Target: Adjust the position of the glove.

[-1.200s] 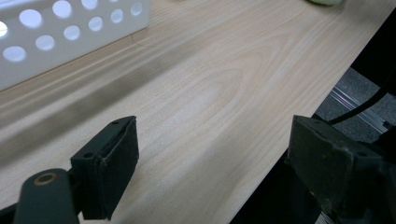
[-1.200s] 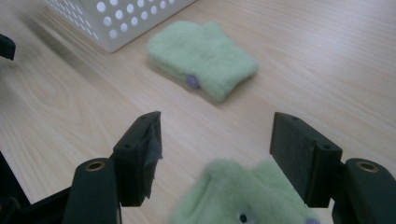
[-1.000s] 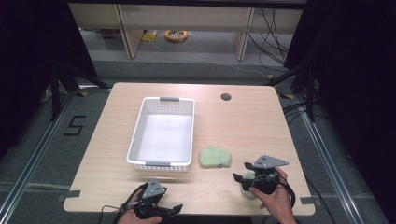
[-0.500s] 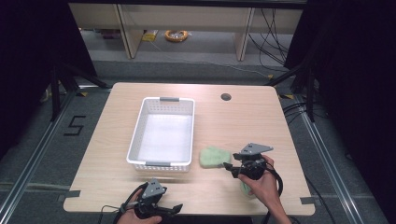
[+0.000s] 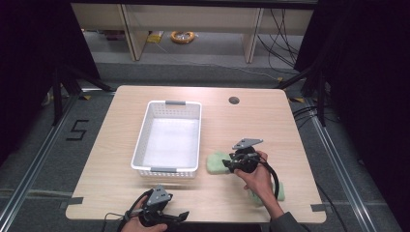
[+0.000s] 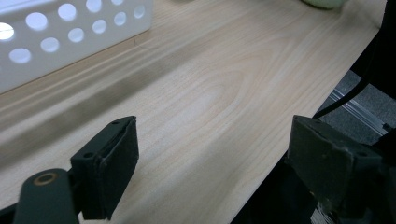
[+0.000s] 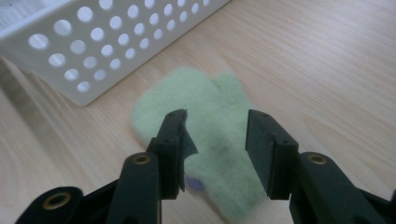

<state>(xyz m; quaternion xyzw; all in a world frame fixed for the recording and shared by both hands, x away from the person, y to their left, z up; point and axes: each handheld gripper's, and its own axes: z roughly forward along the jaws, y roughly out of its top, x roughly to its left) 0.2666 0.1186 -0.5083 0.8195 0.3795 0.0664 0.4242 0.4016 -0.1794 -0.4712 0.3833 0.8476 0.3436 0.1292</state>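
A pale green fuzzy mitten (image 5: 215,163) lies on the wooden table just right of the white perforated basket (image 5: 145,130). My right gripper (image 5: 227,164) hovers over its right side, open. In the right gripper view the mitten (image 7: 210,98) sits under and between the open jaws of the right gripper (image 7: 215,128), with nothing held. A second green mitten (image 5: 279,192) lies near the table's front right, partly under the person's forearm. My left gripper (image 5: 180,216) rests at the front edge, open and holding nothing; in its own view the left gripper (image 6: 210,154) is spread wide over bare wood.
The basket's near wall (image 7: 116,42) stands close to the left of the mitten. A round cable hole (image 5: 234,100) is at the table's back right. The basket wall (image 6: 70,37) and the table's front edge (image 6: 299,116) frame the left gripper.
My right gripper has moved left and away from the front edge, from over the near mitten to the mitten beside the basket. The left gripper has stayed put.
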